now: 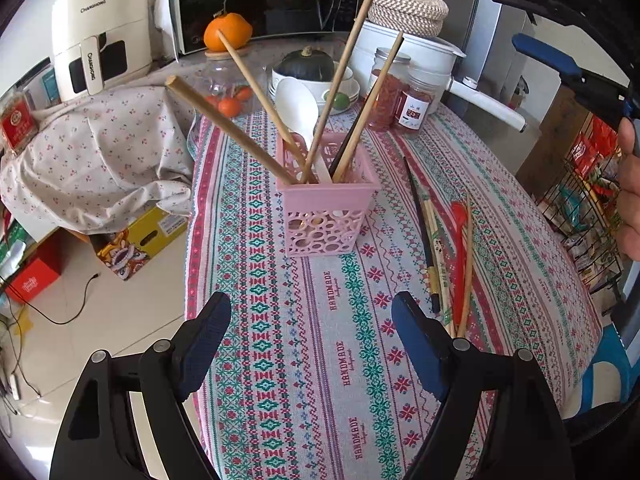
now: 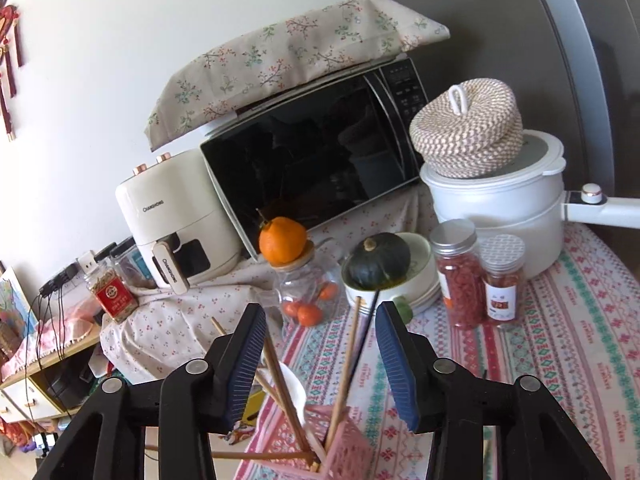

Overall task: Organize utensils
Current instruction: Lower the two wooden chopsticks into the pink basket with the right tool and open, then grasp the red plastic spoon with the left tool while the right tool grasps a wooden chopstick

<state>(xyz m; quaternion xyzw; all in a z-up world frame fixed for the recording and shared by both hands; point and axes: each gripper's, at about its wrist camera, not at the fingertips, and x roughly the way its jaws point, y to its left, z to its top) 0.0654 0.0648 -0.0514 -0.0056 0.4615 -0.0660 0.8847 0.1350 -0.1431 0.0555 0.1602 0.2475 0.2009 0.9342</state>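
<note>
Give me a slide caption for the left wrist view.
Open left gripper hovers before pink utensil holder; loose chopsticks and red spoon wait on the tablecloth.

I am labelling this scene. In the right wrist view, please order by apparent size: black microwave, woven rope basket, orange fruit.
Largest to smallest:
1. black microwave
2. woven rope basket
3. orange fruit, though it sits nearer the camera

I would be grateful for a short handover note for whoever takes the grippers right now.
Left gripper: open, empty, hovering over the tablecloth.
Right gripper: open above the pink holder, gripping nothing.
Done: four wooden chopsticks, a dark chopstick and a white spoon stand in the holder.
Left: the red spoon and loose chopsticks lying right of the holder.
</note>
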